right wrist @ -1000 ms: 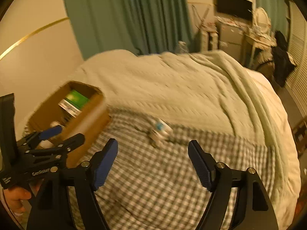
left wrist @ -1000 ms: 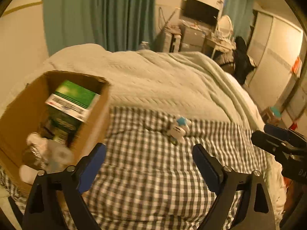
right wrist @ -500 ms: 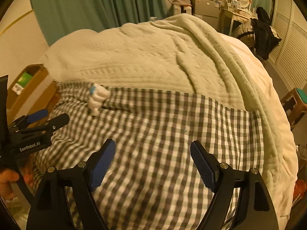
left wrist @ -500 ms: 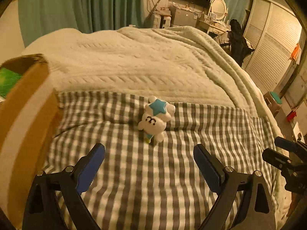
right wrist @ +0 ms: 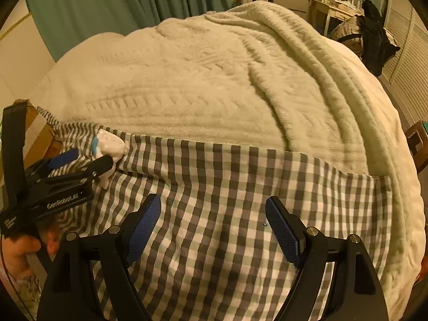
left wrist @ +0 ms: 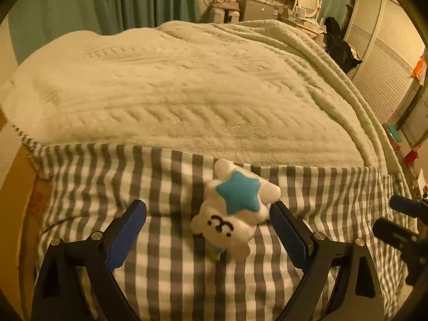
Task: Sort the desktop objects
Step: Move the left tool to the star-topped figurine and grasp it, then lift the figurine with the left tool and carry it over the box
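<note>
A small white plush toy (left wrist: 235, 211) with a teal star on it lies on the grey checked sheet (left wrist: 165, 272). My left gripper (left wrist: 211, 227) is open, and the toy sits between its blue pads, closer to the right pad (left wrist: 287, 234). In the right wrist view the toy (right wrist: 111, 143) shows at the left with the left gripper (right wrist: 80, 160) around it. My right gripper (right wrist: 212, 224) is open and empty over the checked sheet (right wrist: 227, 187), well right of the toy.
A cardboard box (left wrist: 16, 200) stands at the left edge of the bed, also in the right wrist view (right wrist: 40, 136). A thick cream blanket (left wrist: 187, 85) covers the far part of the bed. Green curtains (right wrist: 120, 2), a dresser and wardrobe doors stand beyond.
My left gripper has moved away from the box and forward to the plush toy, which now lies between its pads. My right gripper has swung right and closed in on the sheet.
</note>
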`<state>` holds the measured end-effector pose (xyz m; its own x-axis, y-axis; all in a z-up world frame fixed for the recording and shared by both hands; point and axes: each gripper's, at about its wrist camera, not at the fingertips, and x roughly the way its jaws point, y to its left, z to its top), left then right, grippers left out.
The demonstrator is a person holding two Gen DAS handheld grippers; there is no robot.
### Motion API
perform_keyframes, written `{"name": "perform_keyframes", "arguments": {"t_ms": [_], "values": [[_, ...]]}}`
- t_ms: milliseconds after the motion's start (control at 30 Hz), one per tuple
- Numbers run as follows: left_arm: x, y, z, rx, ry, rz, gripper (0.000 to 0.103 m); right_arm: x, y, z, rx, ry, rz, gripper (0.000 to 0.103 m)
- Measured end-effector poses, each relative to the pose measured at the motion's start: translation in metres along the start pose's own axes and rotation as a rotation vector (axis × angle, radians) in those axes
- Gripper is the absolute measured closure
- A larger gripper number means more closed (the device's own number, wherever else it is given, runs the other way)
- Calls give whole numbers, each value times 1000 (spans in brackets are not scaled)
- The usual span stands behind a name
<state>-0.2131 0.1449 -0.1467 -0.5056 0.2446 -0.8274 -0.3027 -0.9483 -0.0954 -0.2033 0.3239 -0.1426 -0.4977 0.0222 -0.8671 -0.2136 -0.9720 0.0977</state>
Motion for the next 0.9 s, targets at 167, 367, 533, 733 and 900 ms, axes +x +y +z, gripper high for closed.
{"name": "perform_keyframes", "arguments": {"t_ms": [167,367,533,733,900], "values": [[11,-6,0,43,9,-49,19,7,3,-2,-9,26,-10,23],[10,-5,0,52,42,-94,58,1,11,-5,-31,37,-22,23],[-18,-3,-2,55,18,-116,58,-15,21,-5,-38,24,-16,23],[-66,5,-2,49,-35,-127,58,-45,48,-6,-69,-24,7,23],[-105,17,-6,45,-73,-118,58,-67,69,-8,-72,-64,27,23]]}}
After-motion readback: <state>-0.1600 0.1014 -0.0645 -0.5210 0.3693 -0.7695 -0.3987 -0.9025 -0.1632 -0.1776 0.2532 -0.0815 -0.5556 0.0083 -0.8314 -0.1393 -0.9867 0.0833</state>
